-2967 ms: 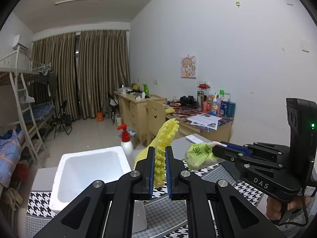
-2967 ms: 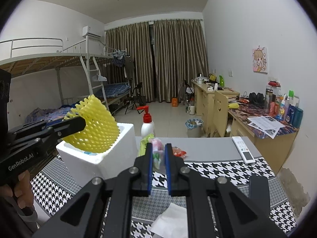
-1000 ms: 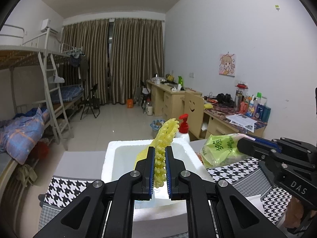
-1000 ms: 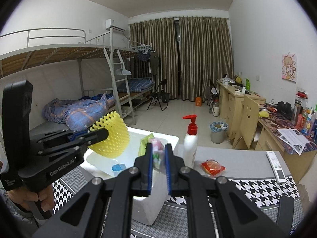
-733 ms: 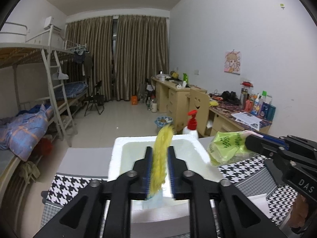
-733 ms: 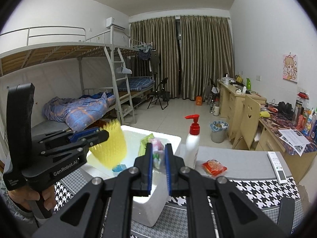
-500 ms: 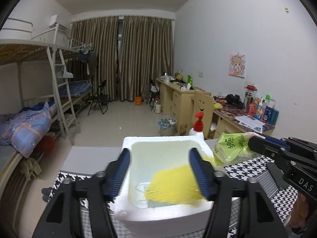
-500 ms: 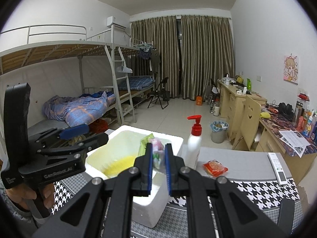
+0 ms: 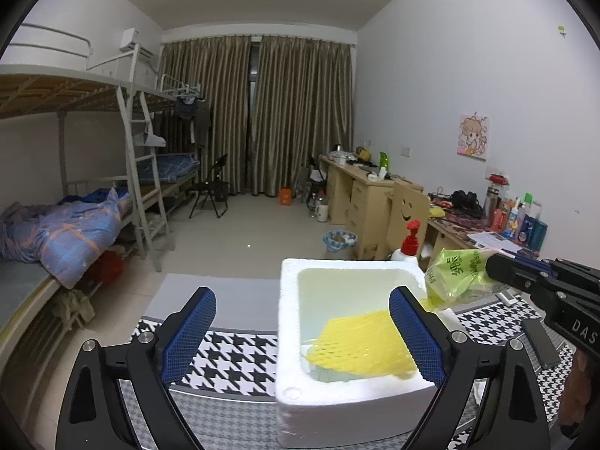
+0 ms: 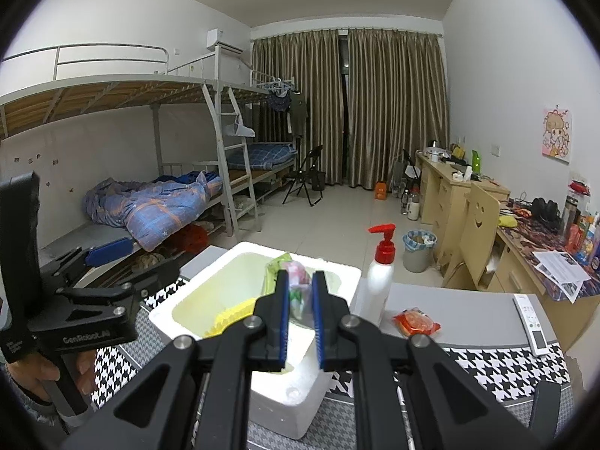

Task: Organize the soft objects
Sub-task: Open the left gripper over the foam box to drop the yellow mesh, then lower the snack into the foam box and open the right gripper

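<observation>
White styrofoam box sat on the houndstooth tablecloth. Pump bottle with red top stood right behind the box's far right corner. Red snack packet and white remote lay further right on the grey tabletop, well apart from the box. Bunk bed on the left and desks along the right wall, both clear of the work area.

Left gripper was released: jaws had just been opening, now spread wide, nothing pinched. Its right finger overlapped the near right part of the box and hid one corner of the yellow foam fruit net. The net lay flat inside the box on the near side, long axis running roughly left to right across the box, slightly tilted.

Right gripper was clenched on a green plastic bag, held above the box's right rim.

Left wrist view showed the net's full mesh and the bag from the side with green print. Right wrist view showed only a yellow sliver of net past its own fingers, plus something pink in the bag and the hand on the left gripper's handle.
</observation>
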The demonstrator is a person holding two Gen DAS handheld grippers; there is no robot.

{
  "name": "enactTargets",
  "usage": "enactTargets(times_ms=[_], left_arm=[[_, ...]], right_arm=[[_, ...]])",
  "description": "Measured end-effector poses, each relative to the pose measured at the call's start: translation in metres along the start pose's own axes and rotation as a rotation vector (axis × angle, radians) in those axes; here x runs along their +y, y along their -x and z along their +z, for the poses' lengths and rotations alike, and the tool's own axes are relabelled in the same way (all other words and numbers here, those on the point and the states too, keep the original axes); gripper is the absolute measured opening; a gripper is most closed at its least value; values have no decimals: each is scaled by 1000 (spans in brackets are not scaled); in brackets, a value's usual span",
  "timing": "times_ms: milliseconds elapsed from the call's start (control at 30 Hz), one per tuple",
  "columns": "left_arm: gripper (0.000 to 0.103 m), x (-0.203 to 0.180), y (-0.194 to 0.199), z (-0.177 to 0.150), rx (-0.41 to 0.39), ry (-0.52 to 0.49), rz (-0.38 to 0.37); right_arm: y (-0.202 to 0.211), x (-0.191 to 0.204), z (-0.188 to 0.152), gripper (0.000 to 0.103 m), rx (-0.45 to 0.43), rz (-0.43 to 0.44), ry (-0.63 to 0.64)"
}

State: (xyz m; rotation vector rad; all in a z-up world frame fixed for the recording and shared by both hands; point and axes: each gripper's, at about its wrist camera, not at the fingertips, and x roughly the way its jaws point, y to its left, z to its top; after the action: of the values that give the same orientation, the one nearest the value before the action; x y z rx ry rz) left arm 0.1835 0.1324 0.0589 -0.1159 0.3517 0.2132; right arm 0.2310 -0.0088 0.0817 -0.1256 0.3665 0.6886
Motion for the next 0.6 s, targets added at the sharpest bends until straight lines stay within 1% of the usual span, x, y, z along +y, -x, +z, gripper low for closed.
enactTargets(times_ms=[233, 600], left_arm=[[94, 9, 6, -1, -15, 9, 25], [96, 19, 12, -5, -23, 18, 50]], right_arm=[[1, 2, 5, 14, -17, -6, -16], [-14, 18, 3, 14, 22, 39, 13]])
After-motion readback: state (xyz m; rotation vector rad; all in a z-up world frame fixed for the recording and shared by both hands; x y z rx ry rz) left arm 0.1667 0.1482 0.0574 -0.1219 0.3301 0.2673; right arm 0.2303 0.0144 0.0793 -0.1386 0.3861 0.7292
